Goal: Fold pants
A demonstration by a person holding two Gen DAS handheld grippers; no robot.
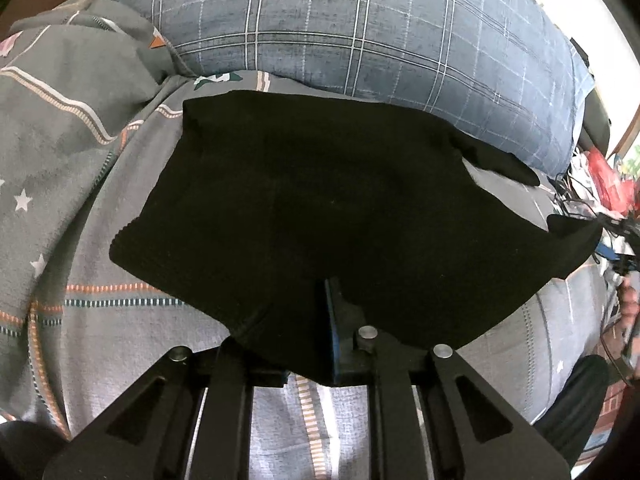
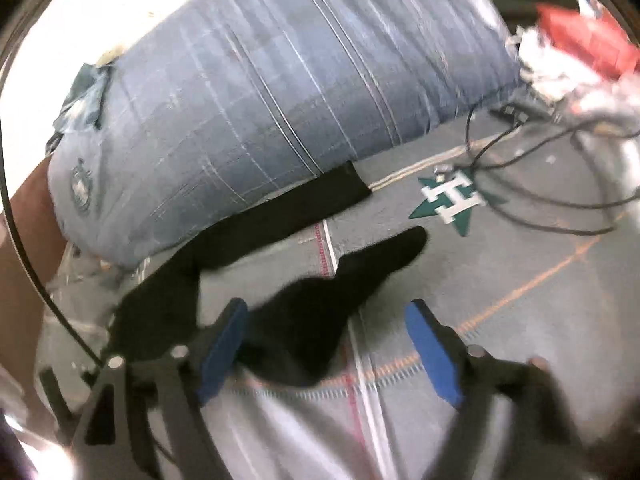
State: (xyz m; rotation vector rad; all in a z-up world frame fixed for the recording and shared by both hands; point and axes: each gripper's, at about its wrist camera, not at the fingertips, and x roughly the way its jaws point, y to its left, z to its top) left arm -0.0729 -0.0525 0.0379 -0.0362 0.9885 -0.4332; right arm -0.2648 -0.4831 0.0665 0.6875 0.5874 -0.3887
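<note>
Left wrist view: a grey bedsheet point(image 1: 80, 184) with stars and striped lines is covering the bed at far left — rumpled there, flatter toward the centre. The black pants point(image 1: 320, 216) are lying across it mid-frame, their far edge running up against a blue plaid pillow point(image 1: 360, 32). The left gripper point(image 1: 329, 320) is pinching the near hem of the pants, jaws closed on the cloth, one blue pad showing at the fold. At far right a clutter of cables and red packaging point(image 1: 604, 184) is sitting by the bed edge. Right wrist view, blurred: the pillow point(image 2: 260, 100) is filling the upper left, one pant leg point(image 2: 280, 212) is stretching along its base, another dark lobe is lying nearer the camera. The right gripper point(image 2: 332, 348) is standing wide open — blue pads apart, cloth lying partly between them, not pressed. A green star print point(image 2: 456, 200) and black cables point(image 2: 560, 200) are lying to the right.
</note>
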